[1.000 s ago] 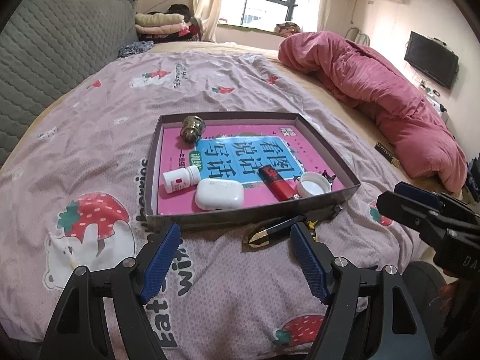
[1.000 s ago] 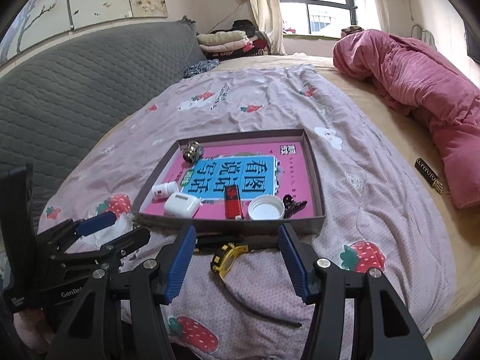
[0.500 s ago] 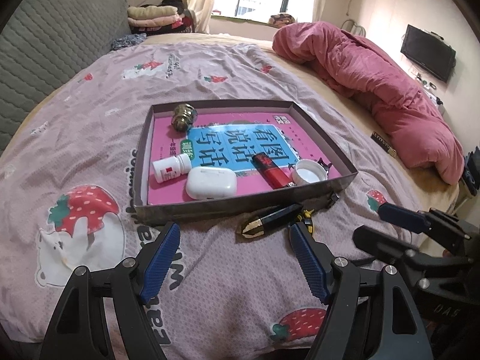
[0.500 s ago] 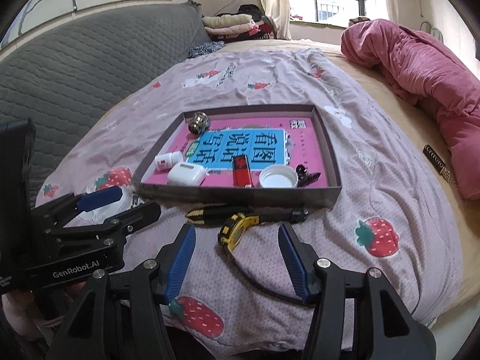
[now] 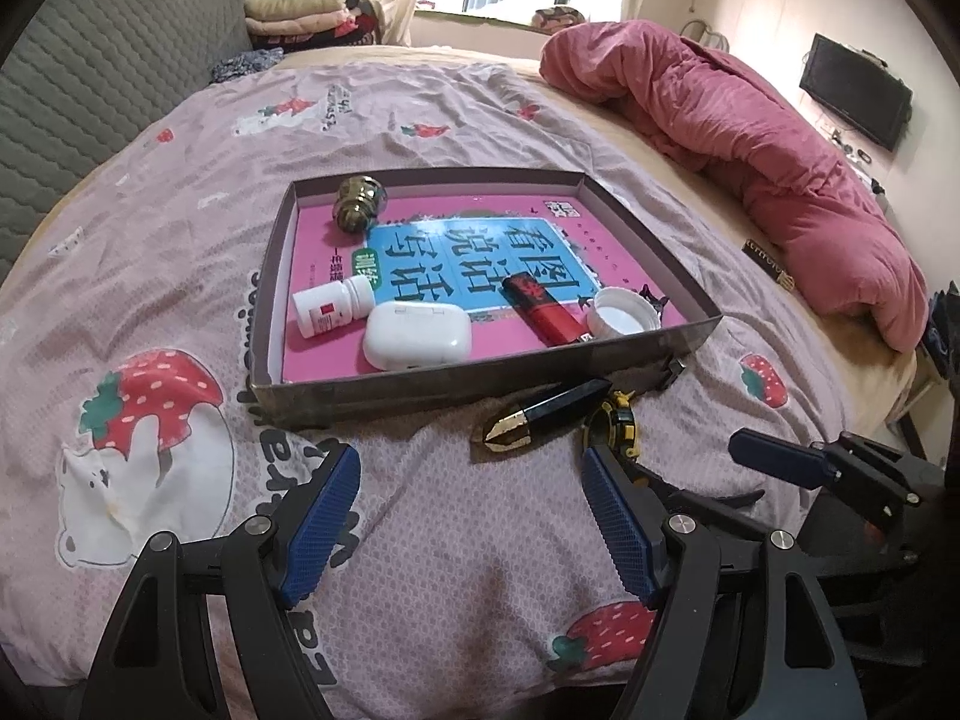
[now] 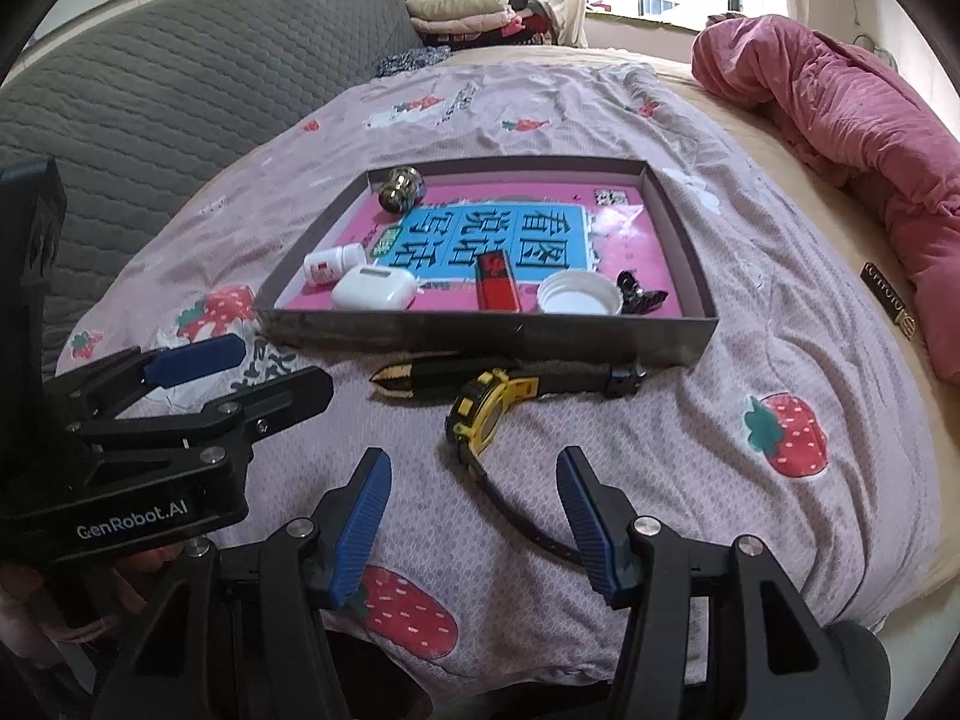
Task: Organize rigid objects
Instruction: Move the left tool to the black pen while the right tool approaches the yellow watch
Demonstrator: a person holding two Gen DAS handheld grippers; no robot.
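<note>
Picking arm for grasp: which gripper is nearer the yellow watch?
Right. The right gripper sits directly before the yellow watch; the left gripper is off to its left.

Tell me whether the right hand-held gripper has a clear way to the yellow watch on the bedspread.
Probably yes. The right hand-held gripper is open and empty, the yellow watch lies just ahead of it outside the tray, and nothing sits between them. Only the black-and-gold tube touches the watch's far side.

The left hand-held gripper (image 6: 198,372) carries white lettering, "GenRobot.AI". Big Chinese characters, 看图说话, upside down from here, fill the blue panel of the book (image 5: 474,258) lying in the tray (image 5: 480,369).
</note>
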